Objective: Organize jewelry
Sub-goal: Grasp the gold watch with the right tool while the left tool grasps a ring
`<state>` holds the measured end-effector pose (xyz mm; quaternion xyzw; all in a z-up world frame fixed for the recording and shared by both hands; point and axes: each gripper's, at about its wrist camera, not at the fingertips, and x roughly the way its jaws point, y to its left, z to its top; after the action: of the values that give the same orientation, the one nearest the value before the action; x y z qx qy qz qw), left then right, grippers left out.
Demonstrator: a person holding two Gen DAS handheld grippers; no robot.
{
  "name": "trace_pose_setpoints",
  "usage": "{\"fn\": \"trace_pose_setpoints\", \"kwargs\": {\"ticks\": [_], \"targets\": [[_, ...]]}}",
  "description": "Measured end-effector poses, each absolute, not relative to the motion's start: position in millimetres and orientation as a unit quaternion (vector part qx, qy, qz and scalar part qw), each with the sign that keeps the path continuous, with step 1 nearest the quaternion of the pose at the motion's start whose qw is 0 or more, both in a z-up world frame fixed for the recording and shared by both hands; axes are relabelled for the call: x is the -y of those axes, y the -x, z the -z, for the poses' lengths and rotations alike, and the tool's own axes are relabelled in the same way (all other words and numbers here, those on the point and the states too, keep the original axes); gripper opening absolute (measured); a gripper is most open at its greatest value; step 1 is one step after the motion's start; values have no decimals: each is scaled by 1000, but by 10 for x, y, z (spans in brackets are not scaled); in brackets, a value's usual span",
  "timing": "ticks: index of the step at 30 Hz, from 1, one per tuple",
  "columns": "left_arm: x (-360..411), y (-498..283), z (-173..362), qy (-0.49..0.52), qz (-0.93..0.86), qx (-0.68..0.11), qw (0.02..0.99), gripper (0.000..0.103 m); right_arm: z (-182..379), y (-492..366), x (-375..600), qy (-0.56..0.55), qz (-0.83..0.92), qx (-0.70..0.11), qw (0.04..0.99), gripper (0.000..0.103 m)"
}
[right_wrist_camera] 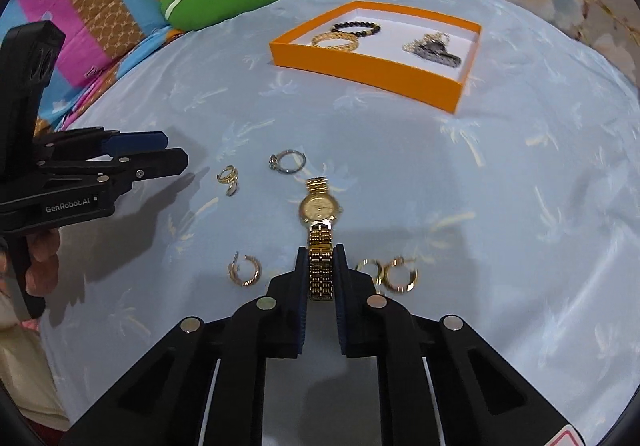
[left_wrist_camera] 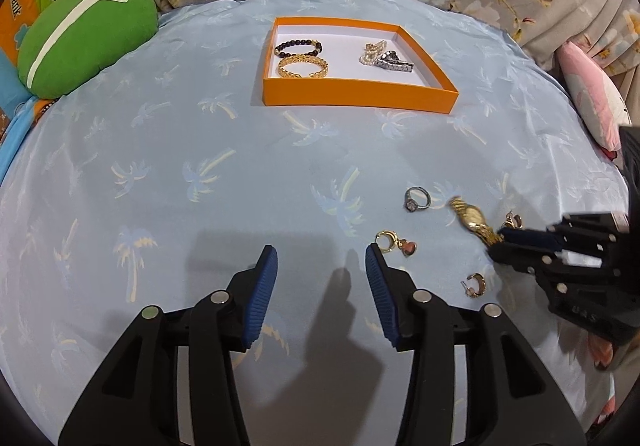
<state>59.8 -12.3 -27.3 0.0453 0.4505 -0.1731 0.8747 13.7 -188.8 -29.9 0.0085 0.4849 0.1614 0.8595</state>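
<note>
Right claw (right_wrist_camera: 321,266) pinches the gold watch (right_wrist_camera: 320,221) by its strap, seemingly just off the bed, left claw (left_wrist_camera: 322,274) spread idle; thin strap grip could slip before the orange box (right_wrist_camera: 360,69).

A pale blue palm-print cloth (left_wrist_camera: 240,173) covers the surface. Far centre sits an orange tray (left_wrist_camera: 360,95) holding a dark bead bracelet (left_wrist_camera: 298,47), a gold bracelet (left_wrist_camera: 303,66) and a silver watch (left_wrist_camera: 394,61). Near, the left gripper (left_wrist_camera: 321,266) hangs with jaws apart. At right, the right gripper (left_wrist_camera: 500,242) pinches a gold watch (left_wrist_camera: 472,217); a silver ring (left_wrist_camera: 417,199) lies just left of it.
</note>
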Motion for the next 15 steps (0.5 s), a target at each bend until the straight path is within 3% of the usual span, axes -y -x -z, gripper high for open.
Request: {"fn": "trace_pose_setpoints", "kwargs": {"ticks": [15], "targets": [[324,-526,297,-45,192,-456,868,45,308,74,1744,-50,-96,-474,874,15]]}}
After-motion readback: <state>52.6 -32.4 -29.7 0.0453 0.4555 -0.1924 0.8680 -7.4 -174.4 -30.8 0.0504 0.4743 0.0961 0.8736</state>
